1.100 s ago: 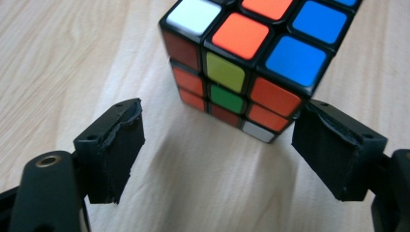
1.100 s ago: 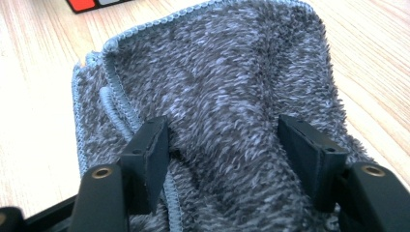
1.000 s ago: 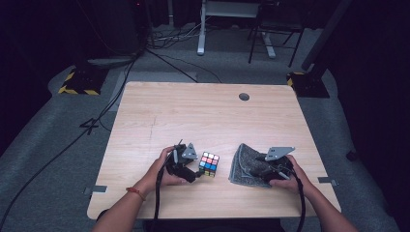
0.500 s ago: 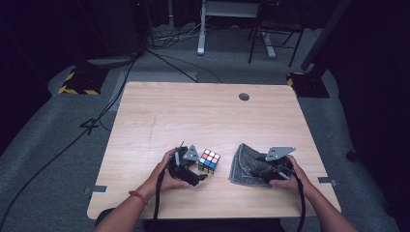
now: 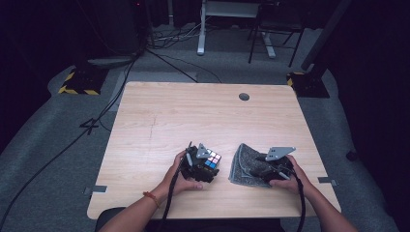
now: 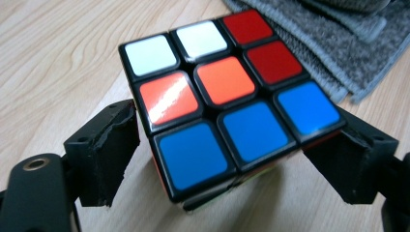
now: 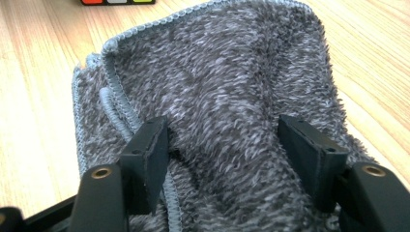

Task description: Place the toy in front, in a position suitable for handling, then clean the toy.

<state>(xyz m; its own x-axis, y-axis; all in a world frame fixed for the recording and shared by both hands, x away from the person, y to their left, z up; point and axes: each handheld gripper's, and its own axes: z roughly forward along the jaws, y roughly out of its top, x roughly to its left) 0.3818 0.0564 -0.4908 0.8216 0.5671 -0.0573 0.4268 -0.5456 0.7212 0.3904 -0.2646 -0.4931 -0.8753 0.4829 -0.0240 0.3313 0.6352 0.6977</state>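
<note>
Straddling the cube, left tongs perhaps grip it; right tongs gape over towel.

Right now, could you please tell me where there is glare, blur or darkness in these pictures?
Left gripper view: glare on the cube's orange sticker, towel behind soft. Right gripper view: towel sharp mid-frame, nearest edge blurred. High view: table lit, surroundings dark.

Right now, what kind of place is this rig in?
Probably a lab or recording studio, not a home: a bare light wooden table on grey carpet, black cables trailing across the floor, hazard-striped black stand bases and dark surroundings.
</note>
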